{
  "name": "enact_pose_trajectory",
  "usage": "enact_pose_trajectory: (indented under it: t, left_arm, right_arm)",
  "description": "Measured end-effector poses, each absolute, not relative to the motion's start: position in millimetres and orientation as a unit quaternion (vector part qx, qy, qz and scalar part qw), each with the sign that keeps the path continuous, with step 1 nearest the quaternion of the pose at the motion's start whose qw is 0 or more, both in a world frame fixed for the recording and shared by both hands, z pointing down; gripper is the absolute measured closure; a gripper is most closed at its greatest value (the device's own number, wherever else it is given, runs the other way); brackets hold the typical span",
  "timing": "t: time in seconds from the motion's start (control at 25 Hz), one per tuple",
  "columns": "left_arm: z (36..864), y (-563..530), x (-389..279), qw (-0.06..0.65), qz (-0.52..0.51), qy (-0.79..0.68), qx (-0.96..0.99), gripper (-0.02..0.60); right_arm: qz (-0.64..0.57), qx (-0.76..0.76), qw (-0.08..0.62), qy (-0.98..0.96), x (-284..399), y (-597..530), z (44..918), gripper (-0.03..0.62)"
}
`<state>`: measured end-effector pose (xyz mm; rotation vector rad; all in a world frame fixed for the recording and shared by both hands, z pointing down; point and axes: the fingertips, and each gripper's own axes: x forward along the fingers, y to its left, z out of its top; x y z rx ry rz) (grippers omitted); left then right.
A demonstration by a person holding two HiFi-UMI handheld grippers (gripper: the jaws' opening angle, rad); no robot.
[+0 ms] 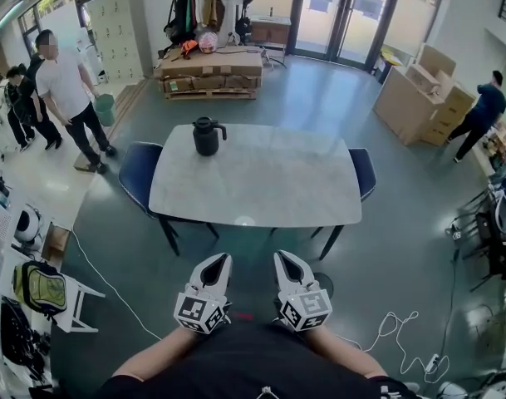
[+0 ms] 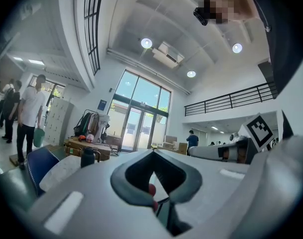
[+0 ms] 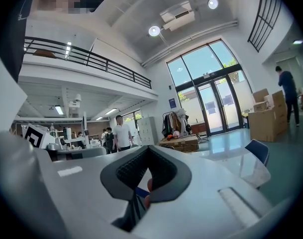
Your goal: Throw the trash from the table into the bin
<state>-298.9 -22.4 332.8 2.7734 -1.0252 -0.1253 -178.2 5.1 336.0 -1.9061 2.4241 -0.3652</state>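
The white table (image 1: 261, 181) stands ahead of me in the head view, and the only thing on it is a black jug (image 1: 207, 135) near its far left corner. No trash shows on the tabletop. My left gripper (image 1: 213, 266) and right gripper (image 1: 287, 264) are held close to my body, short of the table's near edge, side by side and pointing forward. Both are shut with nothing between the jaws. In the left gripper view the left gripper's (image 2: 152, 153) tips meet; the right gripper view shows the same for the right gripper (image 3: 149, 148). Both aim above the tabletop into the hall.
A blue chair (image 1: 140, 173) stands at the table's left end, another chair (image 1: 365, 169) at its right. A person (image 1: 70, 90) stands far left beside a green bucket (image 1: 105, 109). Cardboard boxes (image 1: 423, 94) sit back right, a loaded pallet (image 1: 209, 73) behind. Cables (image 1: 402, 339) trail on the floor.
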Motion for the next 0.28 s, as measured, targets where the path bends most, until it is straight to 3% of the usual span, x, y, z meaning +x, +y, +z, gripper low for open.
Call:
enact_pose_trajectory:
  t: [0.28]
  left_arm:
    - [332, -15, -288, 0.095, -0.042, -0.341, 0.934, 0.581]
  right_arm:
    - [-0.119, -0.620, 0.019, 0.775, -165, 17, 337, 0.569]
